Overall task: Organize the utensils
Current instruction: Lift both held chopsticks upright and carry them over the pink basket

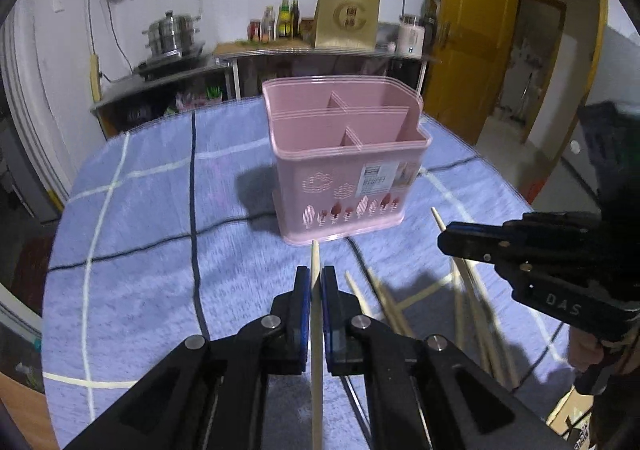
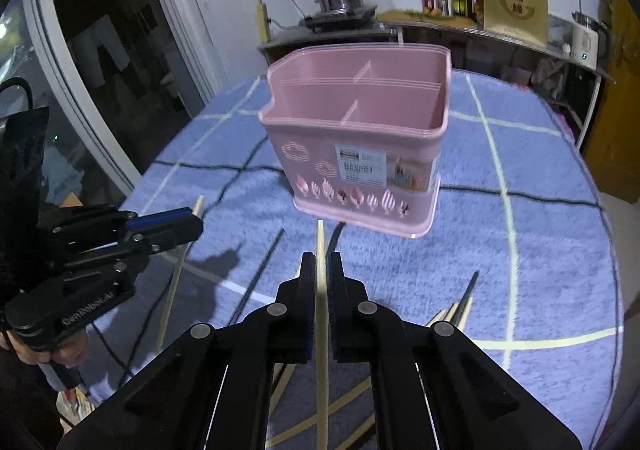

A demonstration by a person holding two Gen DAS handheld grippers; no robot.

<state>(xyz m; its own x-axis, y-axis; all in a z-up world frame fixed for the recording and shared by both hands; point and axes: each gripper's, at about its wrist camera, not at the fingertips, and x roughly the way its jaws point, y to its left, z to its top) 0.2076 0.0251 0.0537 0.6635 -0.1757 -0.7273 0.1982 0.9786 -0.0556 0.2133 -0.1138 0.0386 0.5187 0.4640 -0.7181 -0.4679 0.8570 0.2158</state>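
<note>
Left wrist view: left gripper (image 1: 316, 282) pinching a pale chopstick (image 1: 316, 350) before the pink utensil basket (image 1: 348, 158) (four compartments, on a blue checked cloth (image 1: 140, 230)); right wrist view: right gripper (image 2: 320, 270) likewise clamping another chopstick (image 2: 322, 330), loose chopsticks (image 2: 452, 314) lying alongside.

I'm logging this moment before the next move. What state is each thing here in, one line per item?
Left gripper: shut on a chopstick.
Left chopstick: clamped, lifted.
Right gripper: shut on a chopstick.
Right chopstick: clamped, lifted.
Pink basket: upright, its visible compartments empty.
Loose chopsticks: lying scattered on the cloth.
Blue checked cloth: spread flat.
</note>
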